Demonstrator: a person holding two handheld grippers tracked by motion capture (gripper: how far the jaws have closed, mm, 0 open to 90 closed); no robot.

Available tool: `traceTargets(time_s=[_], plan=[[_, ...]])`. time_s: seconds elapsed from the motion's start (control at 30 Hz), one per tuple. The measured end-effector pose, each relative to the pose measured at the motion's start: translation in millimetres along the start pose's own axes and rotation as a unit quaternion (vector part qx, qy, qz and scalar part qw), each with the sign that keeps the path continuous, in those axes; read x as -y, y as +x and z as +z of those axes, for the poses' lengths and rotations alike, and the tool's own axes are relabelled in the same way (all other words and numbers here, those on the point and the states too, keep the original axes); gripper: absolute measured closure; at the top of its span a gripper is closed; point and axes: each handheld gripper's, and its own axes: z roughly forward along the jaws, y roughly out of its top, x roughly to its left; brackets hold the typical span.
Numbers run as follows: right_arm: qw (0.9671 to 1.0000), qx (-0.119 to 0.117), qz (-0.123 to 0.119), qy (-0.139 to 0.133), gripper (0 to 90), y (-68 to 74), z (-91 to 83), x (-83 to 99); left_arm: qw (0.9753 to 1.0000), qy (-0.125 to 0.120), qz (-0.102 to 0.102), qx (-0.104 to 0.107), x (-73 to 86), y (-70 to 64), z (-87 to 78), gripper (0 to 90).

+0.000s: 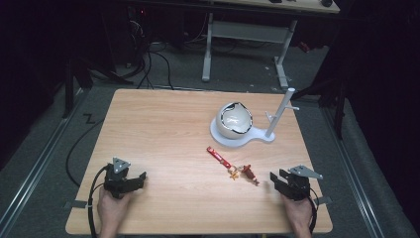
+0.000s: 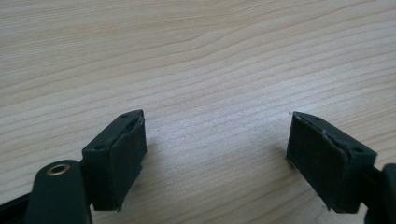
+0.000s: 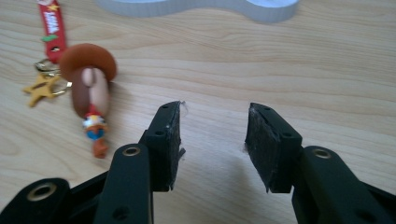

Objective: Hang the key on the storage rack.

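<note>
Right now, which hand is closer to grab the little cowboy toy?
Right. The right gripper sits open just beside the toy, which lies close by its jaws in the right gripper view. The left gripper is across the table.

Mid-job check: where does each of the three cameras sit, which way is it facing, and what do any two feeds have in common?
High view: above the person's side, looking forward and down on the table; both hands, left claw and right claw show.
Left gripper view: rides the left claw, facing bare wood; jaws apart.
Right gripper view: rides the right claw, facing the keychain figure and white stand base; jaws apart.
Shared: the high view and right gripper view both show the keychain figure and stand base.
</note>
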Motion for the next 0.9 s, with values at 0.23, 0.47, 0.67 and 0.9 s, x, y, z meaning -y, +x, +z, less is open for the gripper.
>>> traceTargets(time_s=[0.23, 0.47, 0.67, 0.9], plan=[[0.9993, -0.032, -0.019, -0.005, 57.1, 18.9, -4.3, -4.7, 1.0, 0.0, 0.0, 0.0, 0.0, 0.0, 0.0, 20.4], [0.9973, -0.066, -0.033, -0.009, 53.8, 34.0, 1.8, -15.4, 1.0, 0.0, 0.0, 0.0, 0.0, 0.0, 0.0, 20.4], [0.996, -0.078, -0.044, -0.003, 51.9, 46.9, 11.8, -22.5, 1.0, 0.0, 0.0, 0.0, 0.0, 0.0, 0.0, 20.4], [0.9956, -0.078, -0.05, 0.013, 51.8, 53.8, 27.4, -25.4, 1.0, 0.0, 0.0, 0.0, 0.0, 0.0, 0.0, 20.4]])
